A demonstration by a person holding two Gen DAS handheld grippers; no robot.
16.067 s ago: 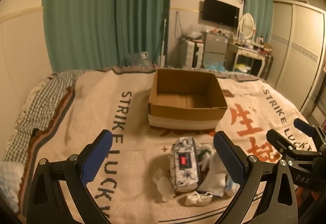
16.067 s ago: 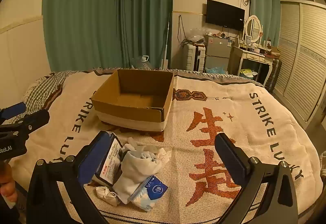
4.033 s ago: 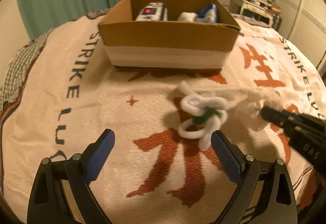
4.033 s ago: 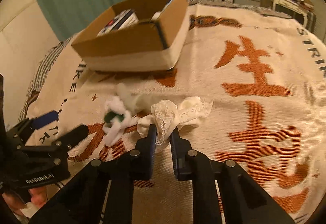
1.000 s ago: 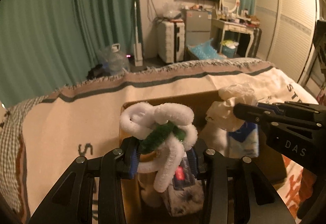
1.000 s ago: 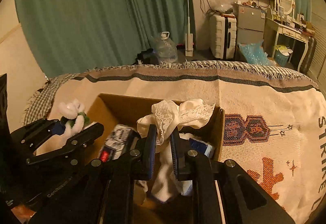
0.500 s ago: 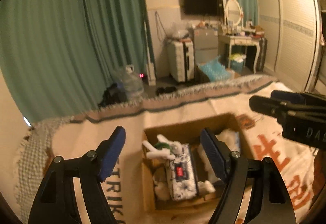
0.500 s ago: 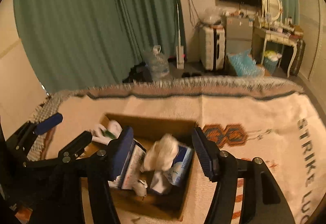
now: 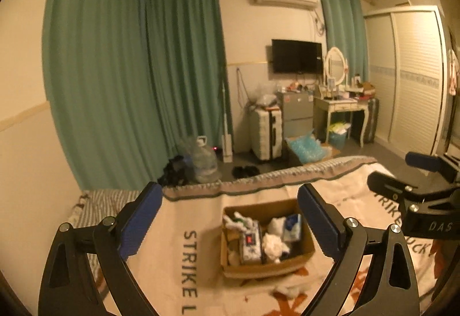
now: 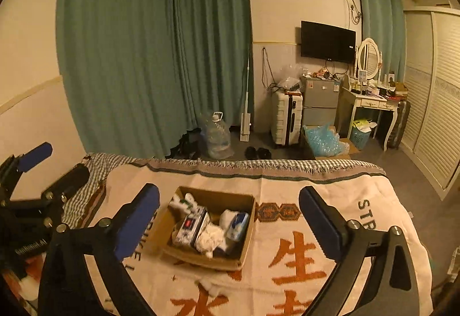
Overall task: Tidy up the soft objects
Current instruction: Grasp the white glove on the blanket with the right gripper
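Right wrist view shows both the left hand-held gripper (image 10: 43, 169) and right hand-held gripper (image 10: 228, 215) wide and empty above the brown cardboard box (image 10: 175, 251), whose white lacy cloth (image 10: 211, 238) looks light and limp, best pinched at a bunched fold.

one cardboard box (image 10: 244, 255), two hand-held grippers (image 9: 230, 218)

Open brown cardboard box (image 10: 201, 254) sits on the bed blanket. Inside: white-green fuzzy loop toy (image 10: 184, 202), floral tissue pouch (image 10: 189, 227), crumpled white lace cloth (image 10: 211, 240), blue-white tissue pack (image 10: 238, 225).
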